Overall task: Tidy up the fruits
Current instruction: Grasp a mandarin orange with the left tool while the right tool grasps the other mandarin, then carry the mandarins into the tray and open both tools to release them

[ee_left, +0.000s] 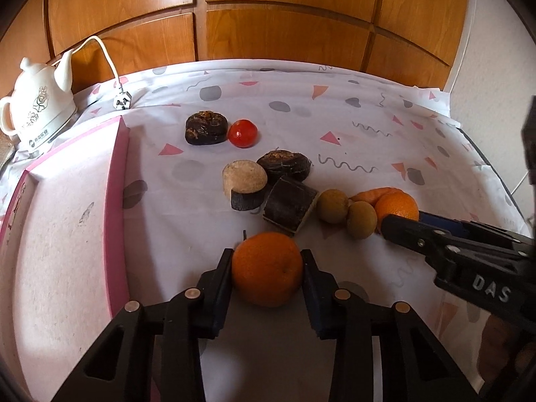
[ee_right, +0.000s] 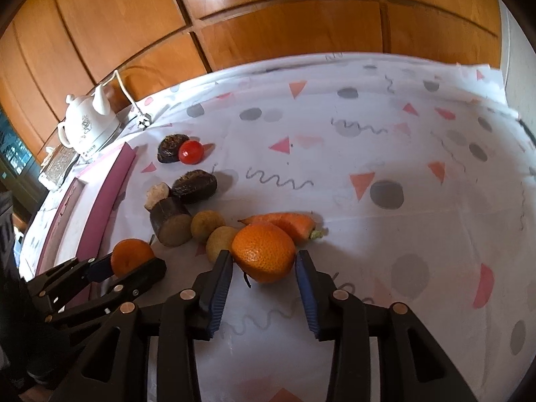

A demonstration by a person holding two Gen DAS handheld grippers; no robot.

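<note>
An orange (ee_left: 267, 268) rests on the patterned cloth, and my left gripper (ee_left: 267, 255) is shut on it, both pads against its sides. The right wrist view shows that same grip, the left gripper (ee_right: 134, 269) around its orange (ee_right: 130, 254). A second, larger orange (ee_right: 264, 253) lies on the cloth between the fingertips of my right gripper (ee_right: 264, 255), which stands open with the pads just beside the peel. A carrot (ee_right: 284, 222) lies right behind this orange. Two small round tan fruits (ee_left: 332, 206) (ee_left: 361, 219) sit to its left.
A pink shallow box (ee_left: 117, 201) lies along the left. Dark cut stalk pieces (ee_left: 289, 206), two dark lumps (ee_left: 206, 127) and a red tomato (ee_left: 243, 133) sit mid-table. A white kettle (ee_left: 40, 107) and a plug (ee_left: 122, 102) are far left. Wooden cabinet doors stand behind.
</note>
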